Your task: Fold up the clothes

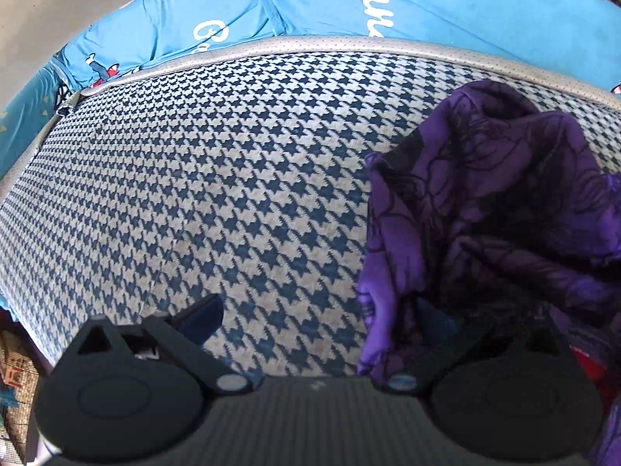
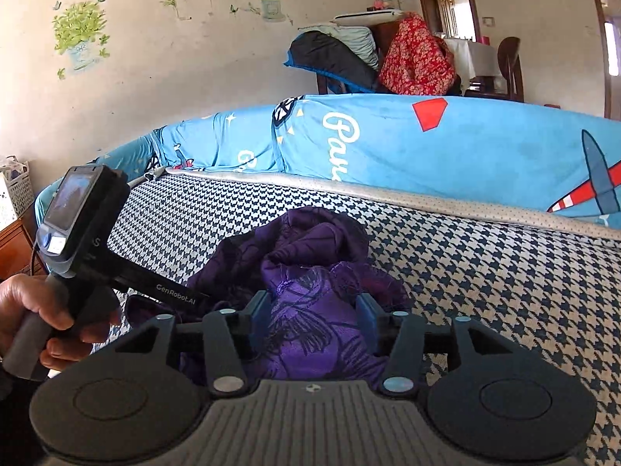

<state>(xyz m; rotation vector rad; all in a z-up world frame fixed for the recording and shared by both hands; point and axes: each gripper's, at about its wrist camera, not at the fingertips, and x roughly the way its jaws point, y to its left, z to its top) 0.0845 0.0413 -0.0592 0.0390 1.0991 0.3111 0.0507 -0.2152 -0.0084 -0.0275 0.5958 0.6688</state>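
A person's hand [image 2: 42,318] grips the left tongs [image 1: 310,318], jaws wide, one finger buried under cloth. The crumpled purple floral garment [image 2: 310,272] lies heaped on the houndstooth sofa seat [image 1: 194,194], below the blue printed sofa cover [image 2: 465,147]. The right tongs [image 2: 312,314] stand half apart, cloth bunched loosely between the pads.

This is looking like a lived-in home: plant stickers [image 2: 79,35] are decorating the cream wall [image 2: 163,77], a houndstooth sofa seat [image 2: 485,264] is wearing a blue cartoon-print cover [image 2: 485,147], and clothes are piling on a wooden chair [image 2: 510,66].
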